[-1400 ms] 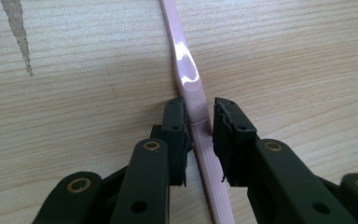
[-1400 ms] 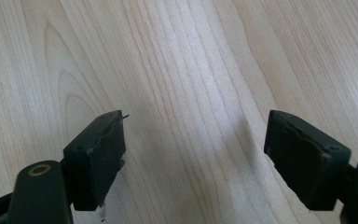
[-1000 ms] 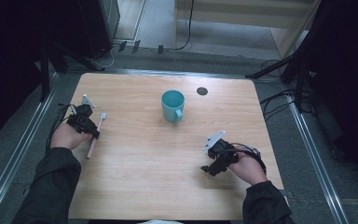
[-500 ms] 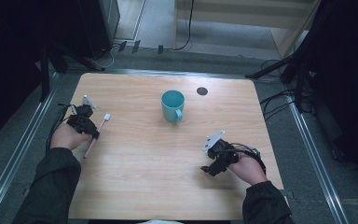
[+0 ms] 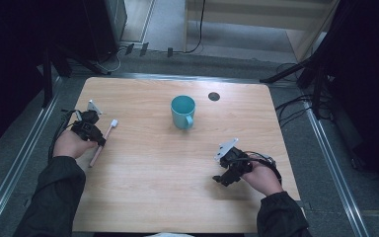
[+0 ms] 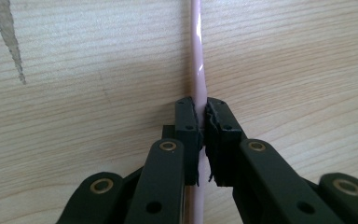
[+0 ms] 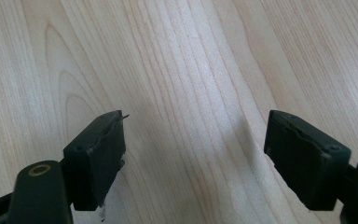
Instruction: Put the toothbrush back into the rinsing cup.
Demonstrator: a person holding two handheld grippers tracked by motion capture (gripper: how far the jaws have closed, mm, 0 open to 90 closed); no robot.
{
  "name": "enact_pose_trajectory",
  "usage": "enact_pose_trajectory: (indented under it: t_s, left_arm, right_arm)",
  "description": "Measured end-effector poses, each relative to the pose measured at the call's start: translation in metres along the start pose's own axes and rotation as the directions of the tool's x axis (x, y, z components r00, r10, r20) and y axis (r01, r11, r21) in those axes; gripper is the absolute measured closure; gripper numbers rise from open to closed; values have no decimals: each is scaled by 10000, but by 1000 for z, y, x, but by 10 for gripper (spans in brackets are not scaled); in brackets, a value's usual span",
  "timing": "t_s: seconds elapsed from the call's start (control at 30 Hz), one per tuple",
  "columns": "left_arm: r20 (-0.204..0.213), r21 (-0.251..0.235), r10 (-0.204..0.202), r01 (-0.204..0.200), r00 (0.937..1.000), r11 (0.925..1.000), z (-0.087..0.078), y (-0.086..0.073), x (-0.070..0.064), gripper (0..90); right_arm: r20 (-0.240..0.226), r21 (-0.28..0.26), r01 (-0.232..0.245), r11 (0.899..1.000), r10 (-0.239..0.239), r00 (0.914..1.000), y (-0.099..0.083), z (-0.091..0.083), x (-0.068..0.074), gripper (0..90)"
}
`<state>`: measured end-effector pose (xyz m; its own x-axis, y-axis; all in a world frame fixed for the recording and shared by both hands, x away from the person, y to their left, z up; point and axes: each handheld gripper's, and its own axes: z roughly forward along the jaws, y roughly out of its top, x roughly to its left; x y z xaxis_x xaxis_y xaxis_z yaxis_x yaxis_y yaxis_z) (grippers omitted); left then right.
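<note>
Pink toothbrush (image 5: 102,142): lay at about 9 o'clock on the wooden table (image 5: 143,197), white bristle head pointing toward 1 o'clock, handle end toward the person's left sleeve.
Left gripper (image 6: 201,122): jaws were closed tight on the toothbrush's thin pink handle (image 6: 196,56), which ran straight between them; in the high view this gripper (image 5: 90,129) sat near the table's left edge.
Right gripper (image 7: 193,154): jaws stood wide apart over bare wood, holding nothing; in the high view it (image 5: 227,170) rested at about 4 o'clock, well apart from everything else.
Teal mug (image 5: 183,111): stood upright just past the table's centre toward 12 o'clock, handle facing the person; its inside looked empty, though the bottom was dim.
Dark round disc (image 5: 214,96): sat at about 1 o'clock beyond the mug, apart from it; what it was could not be told.
Likely step: lifting the toothbrush to carry it toward the mug.
Risk, slip: the handle was slim and glossy, and the grip seemed nearer the tail than the head, so it could pivot or slide in the jaws once raised.
Risk, mug: a tilted brush could catch the rim and nudge or tip the light mug, since the other gripper was not steadying it.
</note>
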<state>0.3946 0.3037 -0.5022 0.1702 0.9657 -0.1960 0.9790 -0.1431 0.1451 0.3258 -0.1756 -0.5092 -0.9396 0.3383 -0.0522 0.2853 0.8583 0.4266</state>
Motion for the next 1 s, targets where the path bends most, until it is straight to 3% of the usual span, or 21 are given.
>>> enact_pose_trajectory:
  t_s: [0.2, 0.67, 0.83, 1.0]
  left_arm:
    - [120, -233, -35, 38, 9999, 9997, -7, -2, -1, 840]
    - [529, -1216, 494, -427, 9974, 9917, -30, -7, -11, 840]
    - [600, -1904, 737, -610, 9955, 9798, -40, -11, -15, 840]
    - [555, -2743, 895, -710, 9944, 9590, -48, -14, -22, 839]
  right_arm:
    - [6, 19, 2, 10000, -2, 10000, 0, 0, 0, 204]
    - [-20, 27, -15, 10000, 16, 10000, 1, 0, 1, 204]
    - [-58, 14, 86, 10000, -85, 9999, 3, 1, 0, 203]
    - [-49, 13, 70, 10000, -70, 10000, 4, 1, 0, 204]
